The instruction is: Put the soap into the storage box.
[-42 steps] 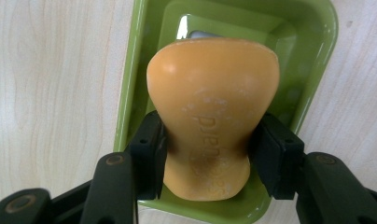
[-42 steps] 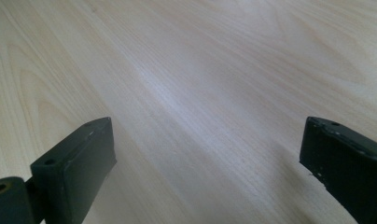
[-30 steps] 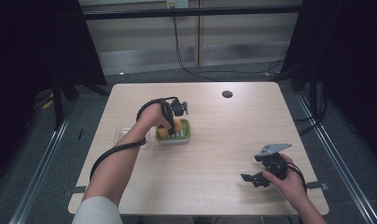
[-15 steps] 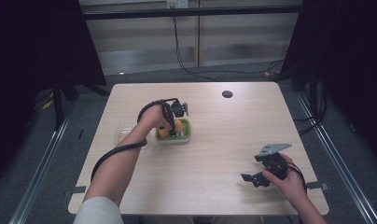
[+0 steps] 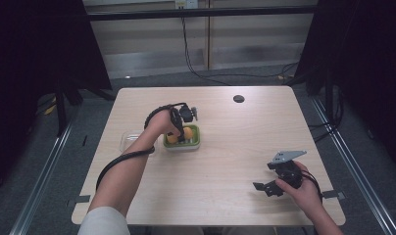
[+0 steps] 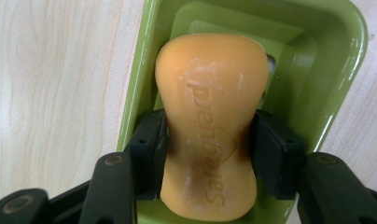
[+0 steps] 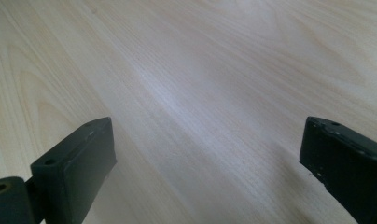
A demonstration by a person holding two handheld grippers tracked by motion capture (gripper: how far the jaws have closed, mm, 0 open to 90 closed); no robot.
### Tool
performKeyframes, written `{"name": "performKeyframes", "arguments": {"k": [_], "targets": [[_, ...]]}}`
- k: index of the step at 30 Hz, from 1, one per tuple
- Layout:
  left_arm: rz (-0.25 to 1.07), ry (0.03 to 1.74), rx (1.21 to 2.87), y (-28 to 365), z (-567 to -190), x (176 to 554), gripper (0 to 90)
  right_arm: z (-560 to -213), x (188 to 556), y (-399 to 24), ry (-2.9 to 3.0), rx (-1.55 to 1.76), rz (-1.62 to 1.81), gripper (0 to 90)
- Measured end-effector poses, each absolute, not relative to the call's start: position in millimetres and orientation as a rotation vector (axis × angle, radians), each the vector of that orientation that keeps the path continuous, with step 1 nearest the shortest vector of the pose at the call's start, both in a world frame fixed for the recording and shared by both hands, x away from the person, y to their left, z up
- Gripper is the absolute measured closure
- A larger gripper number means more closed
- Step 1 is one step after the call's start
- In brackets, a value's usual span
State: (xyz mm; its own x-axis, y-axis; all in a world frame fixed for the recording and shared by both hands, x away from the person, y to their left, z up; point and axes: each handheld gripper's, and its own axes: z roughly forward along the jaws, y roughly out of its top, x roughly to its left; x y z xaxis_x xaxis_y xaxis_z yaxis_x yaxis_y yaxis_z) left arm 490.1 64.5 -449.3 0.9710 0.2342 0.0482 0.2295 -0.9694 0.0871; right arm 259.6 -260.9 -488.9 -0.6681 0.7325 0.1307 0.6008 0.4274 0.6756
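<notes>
- Left gripper view shows an orange soap bar with letters pressed into it, and the bottom end of the bar is cut off by the picture's edge.
- The green dish under the soap is partly hidden by the bar, and its near end is covered by the black jaws.
- Some of the letters on the soap are hard to read.
- In the high view the left hand covers part of the green dish, so just a bit of the orange soap bar peeks out.
- A clear tray sits just beside the green dish, on the side away from the right gripper, and the arm hides part of it.
- The left gripper is squeezing the soap bar, with one pad pressed on each narrow side of it.
- The soap bar is inside the green dish, between the two pads and sticking out past them.
- The right gripper is well apart from the green dish, near the table's front edge, held in the right hand.
- In the right gripper view the right gripper's jaws stand wide apart, with bare table wood between them.
</notes>
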Motion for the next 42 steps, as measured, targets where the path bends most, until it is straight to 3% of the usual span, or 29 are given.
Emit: {"name": "performKeyframes", "arguments": {"k": [24, 32, 42], "targets": [[0.061, 0.608, 2.949, 78, -426, 492, 16.6, -489, 259, -262, 2.493, 1.181, 1.061, 3.0], [0.038, 0.681, 2.872, 81, -417, 485, 13.9, -489, 259, -262, 2.493, 1.180, 1.066, 3.0], [-0.007, 0.637, 2.859, 81, -410, 472, 13.4, -487, 258, -262, 2.485, 1.174, 1.069, 3.0]]}}
